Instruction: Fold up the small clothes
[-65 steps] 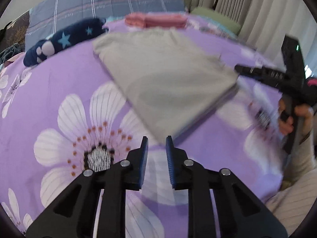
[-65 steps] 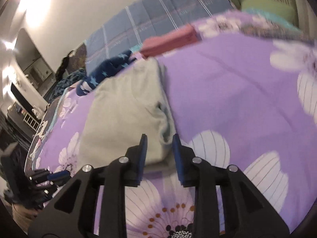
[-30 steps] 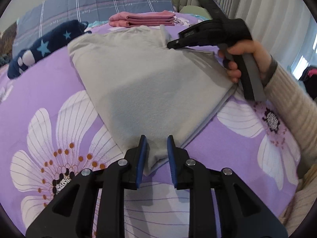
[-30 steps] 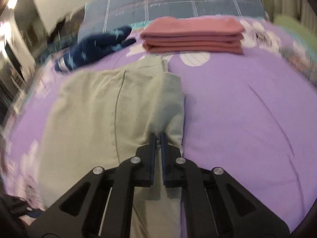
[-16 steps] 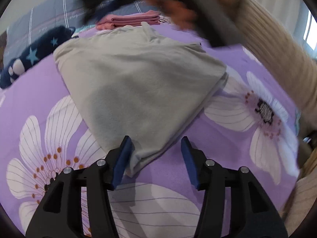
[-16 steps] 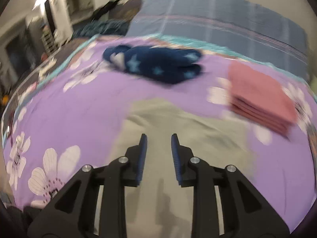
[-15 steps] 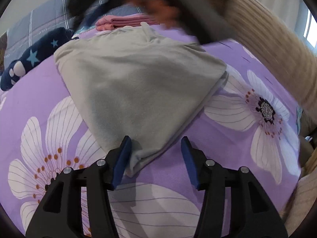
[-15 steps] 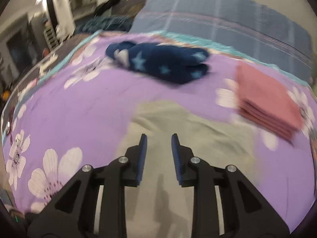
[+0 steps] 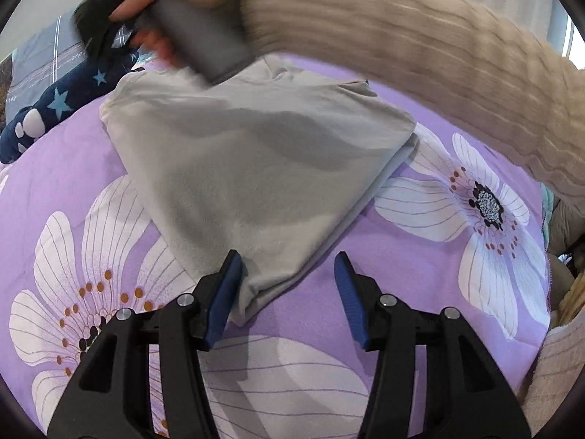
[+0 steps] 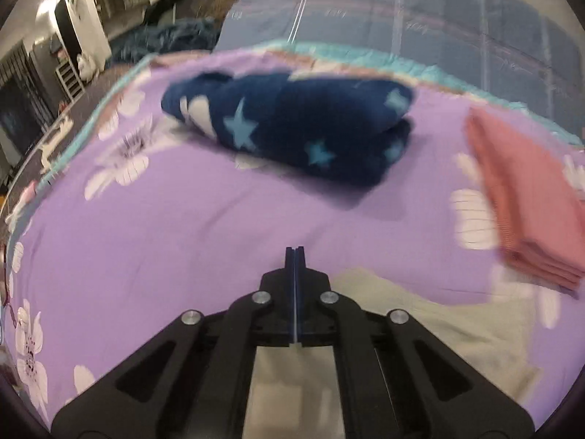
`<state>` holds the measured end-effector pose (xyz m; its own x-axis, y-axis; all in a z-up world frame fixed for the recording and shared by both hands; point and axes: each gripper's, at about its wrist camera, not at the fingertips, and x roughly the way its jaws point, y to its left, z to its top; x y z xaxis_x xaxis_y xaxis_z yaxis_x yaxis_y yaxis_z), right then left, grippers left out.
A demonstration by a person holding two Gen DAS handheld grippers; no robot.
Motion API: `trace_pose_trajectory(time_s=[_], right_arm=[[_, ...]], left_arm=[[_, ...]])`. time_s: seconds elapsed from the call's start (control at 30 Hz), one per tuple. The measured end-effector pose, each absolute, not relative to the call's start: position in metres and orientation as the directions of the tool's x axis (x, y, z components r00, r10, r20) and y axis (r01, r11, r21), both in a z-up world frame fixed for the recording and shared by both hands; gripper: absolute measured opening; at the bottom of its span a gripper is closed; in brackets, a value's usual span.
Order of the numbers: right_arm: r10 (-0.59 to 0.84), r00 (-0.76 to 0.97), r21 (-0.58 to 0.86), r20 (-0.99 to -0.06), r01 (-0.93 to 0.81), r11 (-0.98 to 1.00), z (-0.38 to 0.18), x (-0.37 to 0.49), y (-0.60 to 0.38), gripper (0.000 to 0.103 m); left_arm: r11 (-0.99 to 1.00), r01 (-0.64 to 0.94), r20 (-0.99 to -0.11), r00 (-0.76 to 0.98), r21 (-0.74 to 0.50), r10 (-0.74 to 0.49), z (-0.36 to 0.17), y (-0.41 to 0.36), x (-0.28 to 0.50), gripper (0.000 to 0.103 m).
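A grey folded garment (image 9: 256, 168) lies on the purple flowered bedspread (image 9: 420, 256). My left gripper (image 9: 289, 274) is open. The garment's near corner lies between its jaws, beside the left pad (image 9: 226, 292), and is not pinched. A cream-sleeved arm (image 9: 420, 36) crosses above the garment, its hand on the right gripper's grey handle (image 9: 204, 36) at the far left. In the right wrist view my right gripper (image 10: 294, 252) is shut with nothing in it. It hangs over bare bedspread (image 10: 182, 237) just past the grey garment's (image 10: 438, 329) far edge.
A rolled navy garment with blue stars (image 10: 292, 128) lies beyond the right gripper. A stack of folded pink clothes (image 10: 530, 197) sits at the right. A blue plaid pillow (image 10: 402, 18) lines the back. The bed's left edge (image 10: 91, 109) drops to a dim room.
My left gripper opened and let go of the garment's near corner. My right gripper released the far corner, swung left across the garment, opened briefly and shut again empty.
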<state>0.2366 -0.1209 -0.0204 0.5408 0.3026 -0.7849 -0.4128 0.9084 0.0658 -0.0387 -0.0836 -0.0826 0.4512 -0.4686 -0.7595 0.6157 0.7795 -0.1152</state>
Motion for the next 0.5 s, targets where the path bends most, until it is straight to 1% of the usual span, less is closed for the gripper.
trace_pose_trajectory(time_s=[0.03,0.07,0.1,0.13,0.2,0.27,0.33,0.37,0.43,0.47,0.5], right_arm=[[0.312,0.56,0.059,-0.768,-0.423,0.904,-0.011,0.228,-0.132,0.013],[0.319,0.574,0.054,-0.754,-0.43,0.901,-0.003,0.219,-0.145,0.027],[0.319,0.59,0.045,-0.742,-0.431,0.901,0.004,0.207,-0.158,0.032],[0.314,0.606,0.035,-0.73,-0.426,0.904,0.01,0.195,-0.18,0.033],[0.306,0.609,0.038,-0.732,-0.412,0.911,0.014,0.178,-0.214,0.033],[0.336,0.578,0.112,-0.744,-0.388,0.915,0.012,0.158,-0.257,0.022],[0.394,0.52,0.196,-0.758,-0.395,0.898,-0.001,0.136,-0.286,0.018],[0.395,0.507,0.201,-0.766,-0.395,0.896,-0.01,0.125,-0.295,0.018],[0.305,0.488,0.138,-0.818,-0.348,0.927,-0.04,0.113,-0.305,0.018],[0.252,0.472,0.099,-0.845,-0.324,0.941,-0.058,0.113,-0.306,0.017],[0.27,0.492,0.115,-0.828,-0.323,0.94,-0.07,0.109,-0.311,0.017]], left_arm=[[0.778,0.615,-0.757,0.446,-0.128,-0.477,-0.082,-0.082,-0.038,0.053],[0.778,0.614,-0.756,0.444,-0.135,-0.482,-0.082,-0.08,-0.038,0.053],[0.777,0.614,-0.754,0.443,-0.139,-0.485,-0.081,-0.078,-0.038,0.053],[0.777,0.614,-0.753,0.444,-0.14,-0.486,-0.081,-0.077,-0.039,0.053],[0.777,0.614,-0.752,0.446,-0.137,-0.485,-0.08,-0.083,-0.038,0.053],[0.774,0.613,-0.745,0.441,-0.156,-0.5,-0.076,-0.08,-0.038,0.053],[0.755,0.615,-0.723,0.412,-0.228,-0.554,-0.065,-0.072,-0.037,0.051],[0.74,0.617,-0.705,0.399,-0.267,-0.587,-0.061,-0.067,-0.035,0.05],[0.727,0.604,-0.656,0.41,-0.325,-0.634,-0.043,-0.056,-0.03,0.05],[0.733,0.591,-0.64,0.427,-0.337,-0.639,-0.035,-0.053,-0.026,0.05],[0.745,0.574,-0.63,0.45,-0.339,-0.633,-0.03,-0.049,-0.02,0.05]])
